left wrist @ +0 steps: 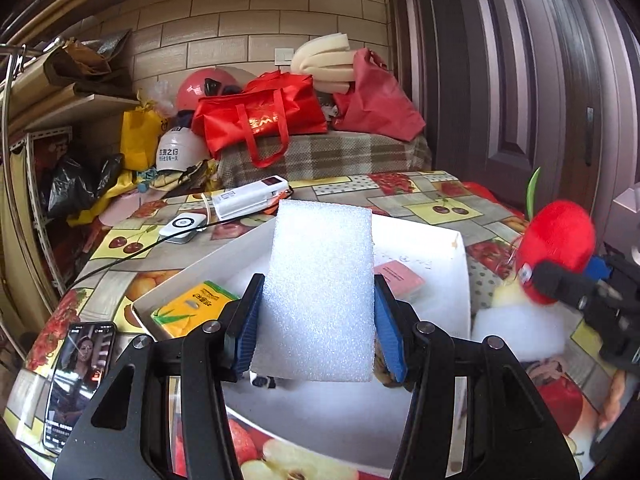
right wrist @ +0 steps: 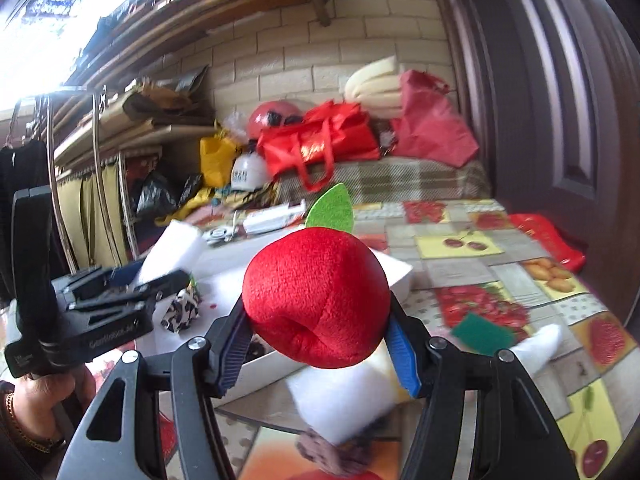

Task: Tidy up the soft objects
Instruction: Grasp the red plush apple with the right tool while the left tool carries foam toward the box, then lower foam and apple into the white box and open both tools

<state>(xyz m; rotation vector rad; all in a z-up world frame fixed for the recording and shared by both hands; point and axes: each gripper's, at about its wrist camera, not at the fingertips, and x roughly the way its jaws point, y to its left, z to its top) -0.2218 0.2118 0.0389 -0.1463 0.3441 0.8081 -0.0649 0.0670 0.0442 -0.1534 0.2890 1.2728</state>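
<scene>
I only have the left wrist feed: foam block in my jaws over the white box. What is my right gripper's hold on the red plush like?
Observer: The right gripper is shut on the red plush apple, pads on both its sides.
Operator: Anything under it?
Observer: A white foam piece lies on the tablecloth just below the apple.
Operator: Other soft things over there?
Observer: A green scouring pad lies flat on the tablecloth, right of the apple.
</scene>
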